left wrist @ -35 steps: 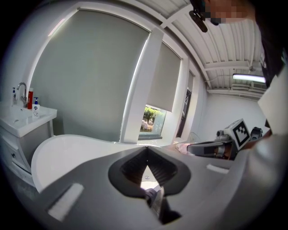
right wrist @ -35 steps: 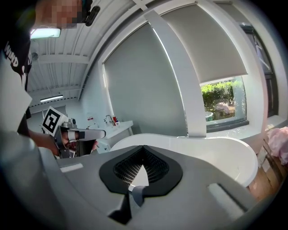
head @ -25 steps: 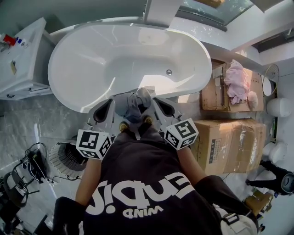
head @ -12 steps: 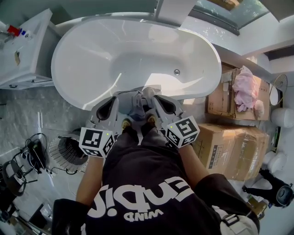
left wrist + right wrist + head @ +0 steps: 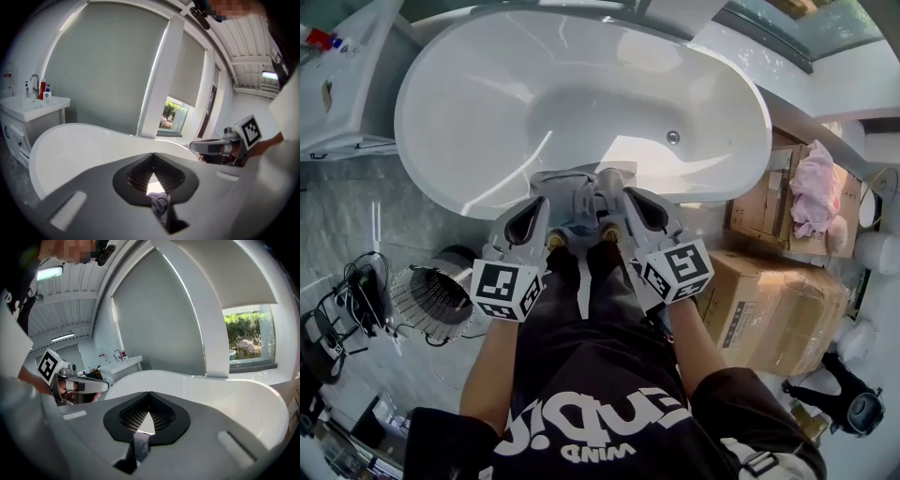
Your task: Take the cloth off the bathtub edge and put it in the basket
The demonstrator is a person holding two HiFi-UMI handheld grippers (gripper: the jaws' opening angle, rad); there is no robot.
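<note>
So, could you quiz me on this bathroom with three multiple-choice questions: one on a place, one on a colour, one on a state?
1. Where does the pink cloth lie?
A on the floor; B on a box; C in the basket.
2. What colour is the cloth over the tub's near edge?
A grey; B red; C yellow.
3. How do the left gripper's jaws stand?
A wide apart, empty; B shut on a bottle; C shut on the cloth.

Answers: 1 B, it is draped over the cardboard box at the right. 2 A, it shows grey against the white tub. 3 C, the jaw tips meet, with a fold of cloth between the jaws behind them.
</note>
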